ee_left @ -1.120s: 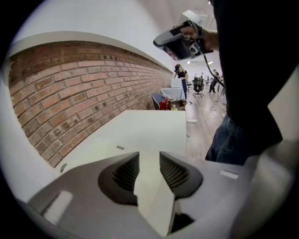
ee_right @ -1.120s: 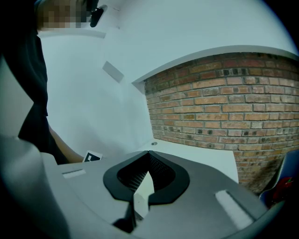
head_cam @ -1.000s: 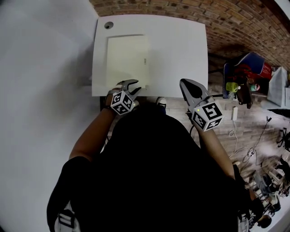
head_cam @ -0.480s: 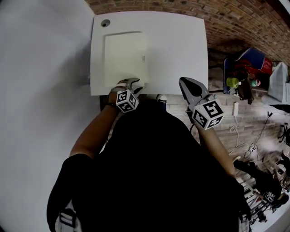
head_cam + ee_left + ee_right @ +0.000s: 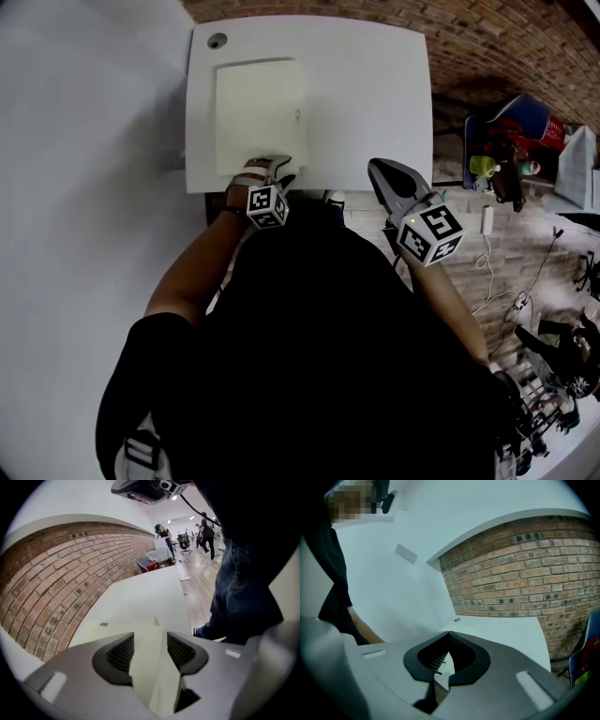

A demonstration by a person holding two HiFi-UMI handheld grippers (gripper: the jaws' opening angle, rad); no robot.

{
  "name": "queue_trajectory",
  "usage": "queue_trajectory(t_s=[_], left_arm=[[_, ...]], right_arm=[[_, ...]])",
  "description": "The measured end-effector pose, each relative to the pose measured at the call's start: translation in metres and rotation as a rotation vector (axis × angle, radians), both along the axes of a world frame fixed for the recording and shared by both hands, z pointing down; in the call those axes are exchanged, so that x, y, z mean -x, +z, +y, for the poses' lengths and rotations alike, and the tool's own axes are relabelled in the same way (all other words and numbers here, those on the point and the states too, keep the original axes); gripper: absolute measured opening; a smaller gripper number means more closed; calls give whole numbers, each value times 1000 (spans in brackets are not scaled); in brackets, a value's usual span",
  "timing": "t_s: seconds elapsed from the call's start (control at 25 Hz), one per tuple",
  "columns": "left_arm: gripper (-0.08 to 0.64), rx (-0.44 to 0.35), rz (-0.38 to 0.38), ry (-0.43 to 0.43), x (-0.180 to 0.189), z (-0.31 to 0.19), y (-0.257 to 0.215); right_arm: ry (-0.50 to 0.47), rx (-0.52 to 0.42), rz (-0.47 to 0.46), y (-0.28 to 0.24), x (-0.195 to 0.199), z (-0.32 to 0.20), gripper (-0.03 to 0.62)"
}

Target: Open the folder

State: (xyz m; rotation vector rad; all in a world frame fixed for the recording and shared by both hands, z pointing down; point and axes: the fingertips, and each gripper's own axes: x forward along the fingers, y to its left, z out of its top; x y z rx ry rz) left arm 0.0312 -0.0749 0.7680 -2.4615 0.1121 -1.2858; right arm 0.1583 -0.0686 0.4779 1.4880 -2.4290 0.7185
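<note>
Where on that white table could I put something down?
The right half of the table, from the folder to its right edge, is bare. Crowded: the near left edge, where the left gripper has just been opening its jaws astride the folder's edge.

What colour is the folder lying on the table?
The folder is pale cream, yellower than the white table; clearest in the head view.

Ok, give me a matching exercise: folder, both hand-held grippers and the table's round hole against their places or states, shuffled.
1 folder
2 left hand-held gripper
3 right hand-held gripper
4 round hole

A jaws together
B table's far left corner
C lies closed, flat
D jaws apart

Pairs: 1-C, 2-D, 3-A, 4-B. The left jaws have just been opening, with the folder between them.
</note>
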Motion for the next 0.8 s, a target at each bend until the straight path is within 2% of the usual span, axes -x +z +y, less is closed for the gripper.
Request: queue_trajectory(t_s=[0.24,0.48,0.68,0.8], left_arm=[[187,-60,-18,1,-1,-7,4],[187,-99,-24,65,4,3,5],[187,-149,-41,7,10,-10,-8],[186,-170,-53,1,8,-14,-11]], right_arm=[[-15,5,5,2,7,2,-2],[-19,15,5,5,11,7,-2],[-16,29,-4,6,7,9,-3],[-27,32,-7,5,9,10,-2]])
